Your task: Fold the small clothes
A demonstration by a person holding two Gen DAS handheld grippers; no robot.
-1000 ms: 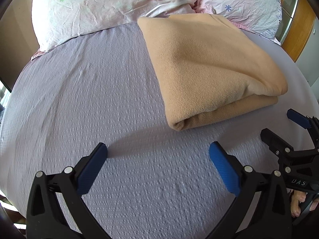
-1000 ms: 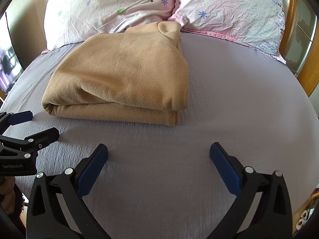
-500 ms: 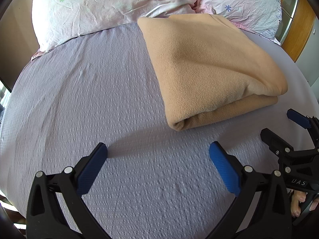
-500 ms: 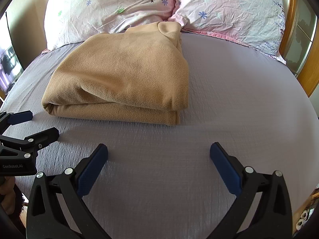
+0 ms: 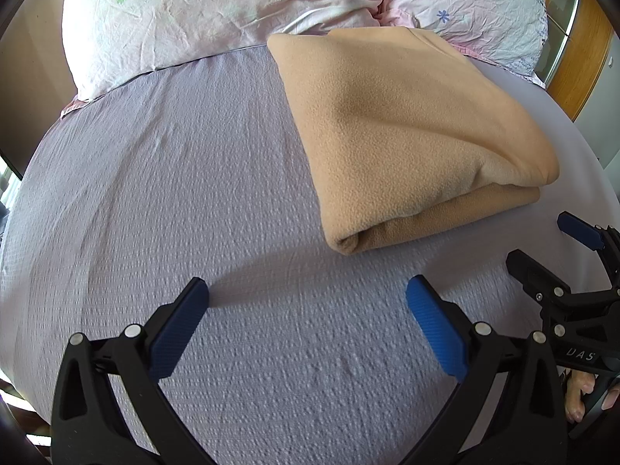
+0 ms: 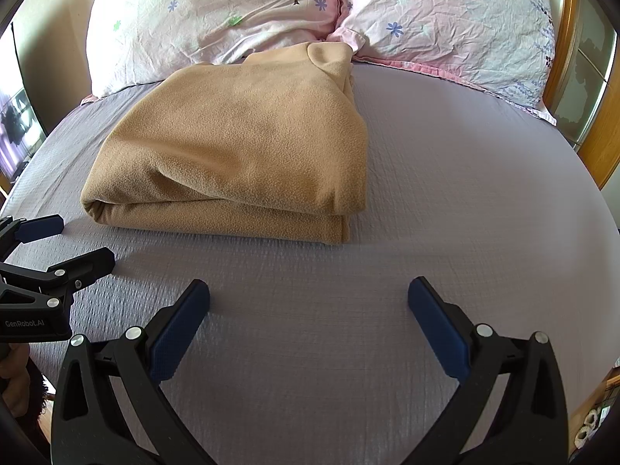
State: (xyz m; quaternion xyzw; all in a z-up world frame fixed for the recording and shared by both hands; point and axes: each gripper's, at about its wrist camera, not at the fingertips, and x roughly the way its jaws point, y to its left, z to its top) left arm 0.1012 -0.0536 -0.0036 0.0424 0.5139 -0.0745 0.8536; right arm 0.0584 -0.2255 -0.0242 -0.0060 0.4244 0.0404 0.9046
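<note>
A tan fleece garment (image 5: 407,131) lies folded into a thick rectangle on the lilac bed sheet (image 5: 174,193), its far end near the pillows; it also shows in the right wrist view (image 6: 248,147). My left gripper (image 5: 306,294) is open and empty, hovering over bare sheet to the near left of the garment. My right gripper (image 6: 308,294) is open and empty over bare sheet in front of the garment's near right corner. Each gripper shows in the other's view: the right gripper (image 5: 550,244) and the left gripper (image 6: 73,244).
Two pink floral pillows (image 6: 217,11) (image 6: 457,23) lie at the head of the bed behind the garment. A wooden frame with a glass panel (image 6: 581,77) stands at the right. The bed's edges curve off at both sides.
</note>
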